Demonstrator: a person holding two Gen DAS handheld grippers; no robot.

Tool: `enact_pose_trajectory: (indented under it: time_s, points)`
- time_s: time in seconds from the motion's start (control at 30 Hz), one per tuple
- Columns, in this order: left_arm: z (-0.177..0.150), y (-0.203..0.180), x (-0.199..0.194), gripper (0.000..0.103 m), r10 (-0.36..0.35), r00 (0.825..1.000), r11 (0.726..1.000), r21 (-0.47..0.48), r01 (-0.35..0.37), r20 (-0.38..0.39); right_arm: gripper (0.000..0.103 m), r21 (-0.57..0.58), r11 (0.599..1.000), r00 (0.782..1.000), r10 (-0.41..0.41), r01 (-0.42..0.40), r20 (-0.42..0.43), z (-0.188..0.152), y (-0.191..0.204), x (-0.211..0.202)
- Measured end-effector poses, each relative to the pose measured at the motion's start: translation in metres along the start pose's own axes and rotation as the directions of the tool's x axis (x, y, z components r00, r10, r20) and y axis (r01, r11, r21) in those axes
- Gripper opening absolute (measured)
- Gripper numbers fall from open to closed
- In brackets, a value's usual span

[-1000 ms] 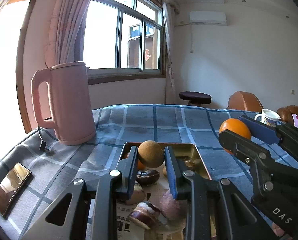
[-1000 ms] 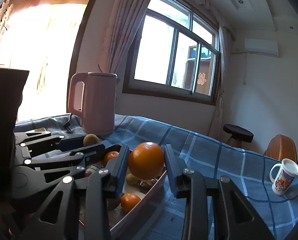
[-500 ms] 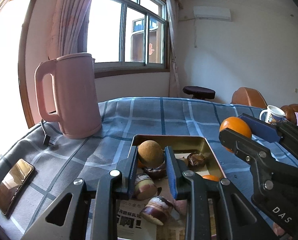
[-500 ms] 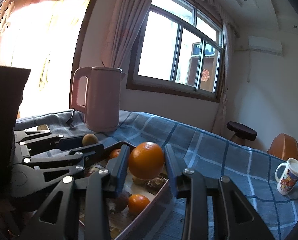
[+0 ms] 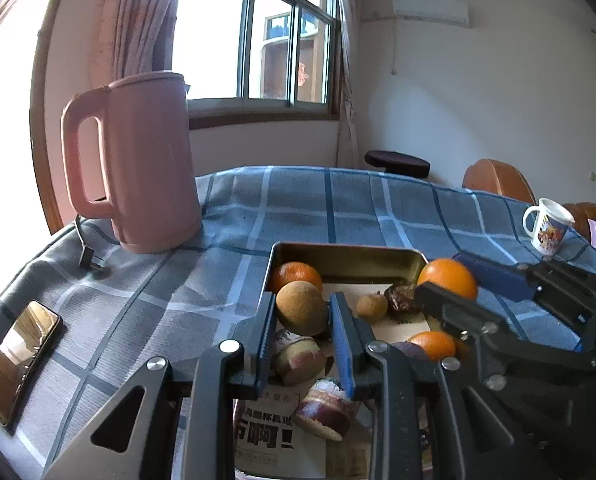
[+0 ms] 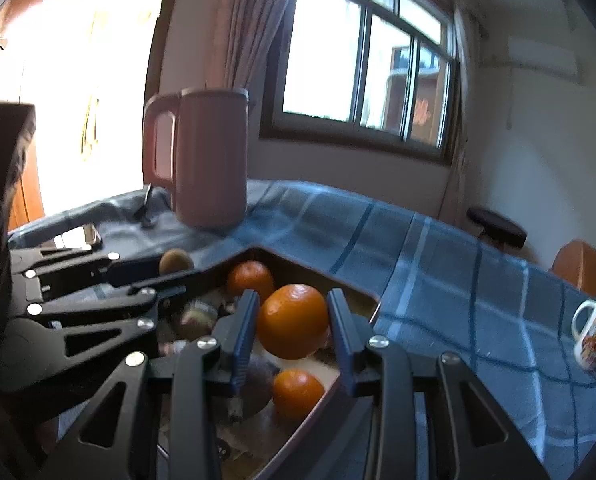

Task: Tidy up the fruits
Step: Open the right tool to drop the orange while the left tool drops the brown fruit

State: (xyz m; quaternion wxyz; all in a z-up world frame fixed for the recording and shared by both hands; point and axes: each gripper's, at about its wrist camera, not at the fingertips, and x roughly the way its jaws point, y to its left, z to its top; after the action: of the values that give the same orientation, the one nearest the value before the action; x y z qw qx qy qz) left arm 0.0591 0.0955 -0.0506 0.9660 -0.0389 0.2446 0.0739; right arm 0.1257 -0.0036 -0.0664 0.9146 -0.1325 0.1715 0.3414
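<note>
My left gripper (image 5: 302,316) is shut on a round brown fruit (image 5: 301,307) and holds it above the near left part of a gold metal tray (image 5: 350,255). My right gripper (image 6: 293,322) is shut on a large orange (image 6: 294,320) over the same tray (image 6: 372,302); in the left wrist view it (image 5: 454,282) reaches in from the right with the orange (image 5: 448,278). In the tray lie two small oranges (image 5: 294,274) (image 5: 434,345), a small brown fruit (image 5: 372,306), a dark fruit (image 5: 402,296) and cut purple pieces (image 5: 326,410) on printed paper.
A pink kettle (image 5: 138,160) stands at the back left on the blue checked tablecloth (image 5: 338,204), its plug (image 5: 92,264) beside it. A phone (image 5: 20,360) lies at the left edge. A printed mug (image 5: 548,232) stands at the right. Chairs and a stool stand behind the table.
Both grippers have tilted down and come lower over the tray, still holding their fruits. The right gripper's orange now hangs over the tray's far right part.
</note>
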Motion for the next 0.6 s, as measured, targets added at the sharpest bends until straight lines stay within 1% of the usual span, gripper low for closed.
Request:
enact_pose_trajectory:
  time_s: [0.13, 0.3, 0.47, 0.6]
  points:
    - [-0.001, -0.001, 0.006, 0.028, -0.010, 0.999, 1.000, 0.014, 0.010, -0.043, 0.039, 0.010, 1.000, 0.998, 0.005, -0.005, -0.070, -0.006, -0.001, 0.011]
    - [-0.002, -0.002, 0.010, 0.028, -0.015, 0.997, 1.000, 0.023, 0.016, -0.071, 0.039, 0.017, 1.000, 0.993, 0.015, -0.013, -0.121, -0.008, -0.002, 0.019]
    - [-0.002, -0.001, 0.012, 0.029, -0.022, 0.996, 1.000, 0.020, 0.024, -0.087, 0.040, 0.025, 1.000, 0.989, 0.020, -0.016, -0.143, -0.008, -0.002, 0.023]
    - [-0.002, -0.002, 0.013, 0.030, -0.011, 0.996, 1.000, 0.028, 0.013, -0.094, 0.042, 0.029, 0.999, 0.989, 0.019, -0.014, -0.150, -0.008, -0.002, 0.023]
